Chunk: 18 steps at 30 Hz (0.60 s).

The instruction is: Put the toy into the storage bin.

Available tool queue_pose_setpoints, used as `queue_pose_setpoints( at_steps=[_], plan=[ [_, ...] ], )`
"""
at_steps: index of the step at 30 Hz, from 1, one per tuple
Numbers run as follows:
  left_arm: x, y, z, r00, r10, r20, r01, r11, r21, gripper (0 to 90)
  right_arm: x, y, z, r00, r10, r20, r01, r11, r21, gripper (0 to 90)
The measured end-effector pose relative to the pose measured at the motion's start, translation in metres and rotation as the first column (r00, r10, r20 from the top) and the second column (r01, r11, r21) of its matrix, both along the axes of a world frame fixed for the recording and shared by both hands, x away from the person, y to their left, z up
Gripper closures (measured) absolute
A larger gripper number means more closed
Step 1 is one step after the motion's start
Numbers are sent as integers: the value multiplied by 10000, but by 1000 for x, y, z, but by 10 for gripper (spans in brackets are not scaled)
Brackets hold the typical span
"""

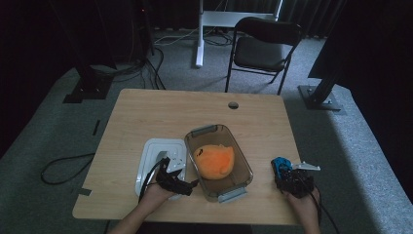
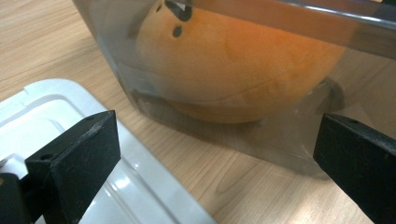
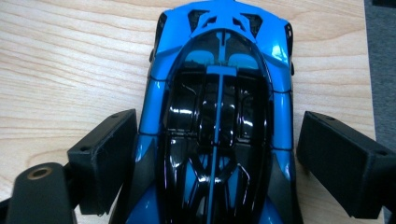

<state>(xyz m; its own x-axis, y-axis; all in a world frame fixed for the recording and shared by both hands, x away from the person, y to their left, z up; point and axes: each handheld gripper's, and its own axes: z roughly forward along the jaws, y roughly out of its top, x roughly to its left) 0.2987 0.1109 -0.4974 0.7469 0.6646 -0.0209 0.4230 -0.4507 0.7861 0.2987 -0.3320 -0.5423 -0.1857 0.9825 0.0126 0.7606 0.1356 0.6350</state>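
A clear plastic bin [image 1: 203, 130] stands at the table's middle front with an orange plush toy [image 1: 215, 160] inside. Its white lid [image 1: 155, 146] lies flat just left of it. My left gripper [image 1: 181, 174] hovers open over the lid's near right corner, facing the bin wall [image 2: 280, 149], through which the plush [image 2: 233, 60] shows. A blue and black toy car [image 1: 280, 165] sits near the table's right front edge. My right gripper [image 3: 219, 154] is open astride the car [image 3: 219, 102], one jaw on each side, with a small gap at the right jaw.
The wooden table [image 1: 160, 107] has a cable hole [image 1: 233, 105] near its far edge. A black folding chair [image 1: 263, 46] stands behind the table. Cables lie on the grey floor at left.
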Motion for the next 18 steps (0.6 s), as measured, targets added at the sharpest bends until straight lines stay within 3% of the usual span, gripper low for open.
queue_pose_setpoints(
  at_steps=[4, 8, 18],
  plan=[
    [0, -4, -1, 10000, -43, -15, 42, 10000, -66, 10, 1, 1, 1, 9999, 111, -46, -112, 9999, -63, 146],
    [-2, -9, -2, 9999, -101, 9, 101, 9999, -96, 10, 2, 2, 2, 9996, 277, -6, -277, 9996, -54, 221],
    [-3, -13, -2, 9999, -154, 60, 155, 9998, -150, 10, 5, 2, 6, 9984, 360, -439, -368, 9992, -172, 241]
  ],
)
